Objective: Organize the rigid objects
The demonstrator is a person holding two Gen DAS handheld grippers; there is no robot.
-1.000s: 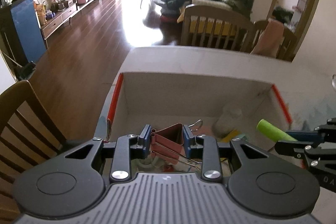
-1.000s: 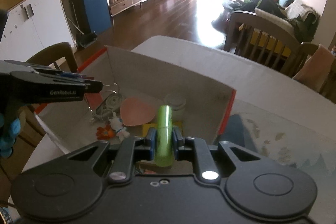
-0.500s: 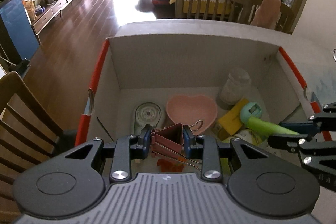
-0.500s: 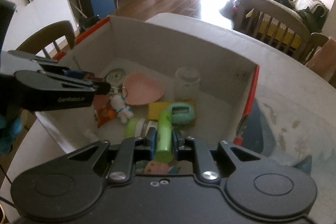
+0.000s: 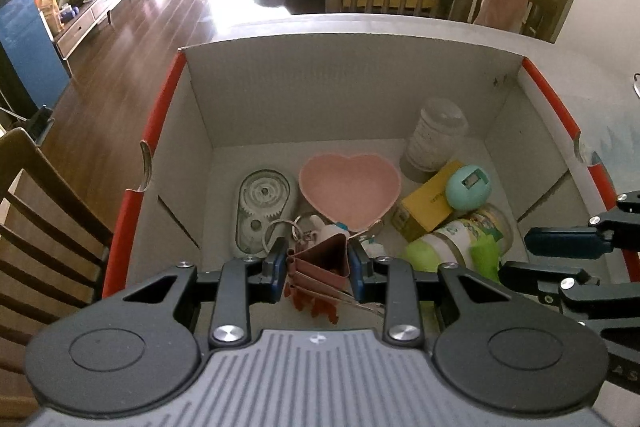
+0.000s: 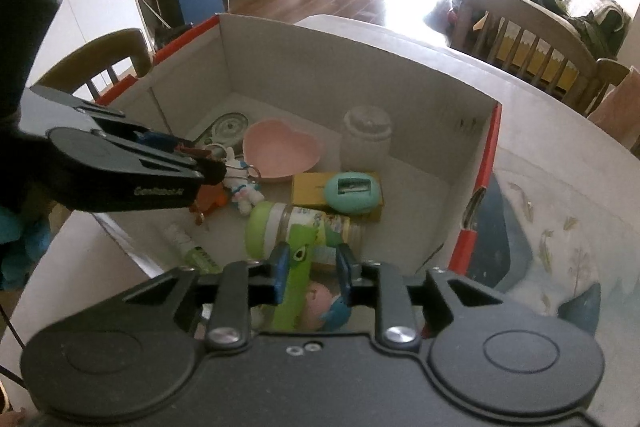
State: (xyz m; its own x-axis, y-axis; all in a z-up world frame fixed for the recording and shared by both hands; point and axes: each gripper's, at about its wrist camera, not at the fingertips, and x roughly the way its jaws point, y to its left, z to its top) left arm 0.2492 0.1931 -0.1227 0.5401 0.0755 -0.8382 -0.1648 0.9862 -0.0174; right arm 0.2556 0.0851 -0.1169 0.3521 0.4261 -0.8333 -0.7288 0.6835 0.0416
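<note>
Both hand-held grippers are now sitting lower over the cardboard box [image 5: 344,87] than a second ago, so that we are seeing its floor in full. We are taking the box as the landmark; it is standing on the white bench [image 6: 560,163].

Left hand-held gripper [image 5: 318,261]: we are seeing its pads clamping a dark-red binder clip [image 5: 320,259] above the near part of the box, the wire handles trailing back toward the camera.

Right hand-held gripper [image 6: 310,267]: its jaws have just been opening. A green tube [image 6: 298,275] is standing tilted between them, leaning by the left pad with a gap beside the right pad; we are reading this as a released grip. The tube is hanging over the near right corner of the box.

Inside the box we are finding a pink heart-shaped dish [image 5: 350,187] near the middle, a gear-patterned tape dispenser [image 5: 262,205] to its left, a white jar [image 5: 436,139] in the far right corner, a yellow carton [image 5: 428,205] with a mint egg-shaped gadget [image 5: 468,187] resting on it, and a green-capped bottle [image 6: 304,227] lying on its side just beneath the tube.
</note>
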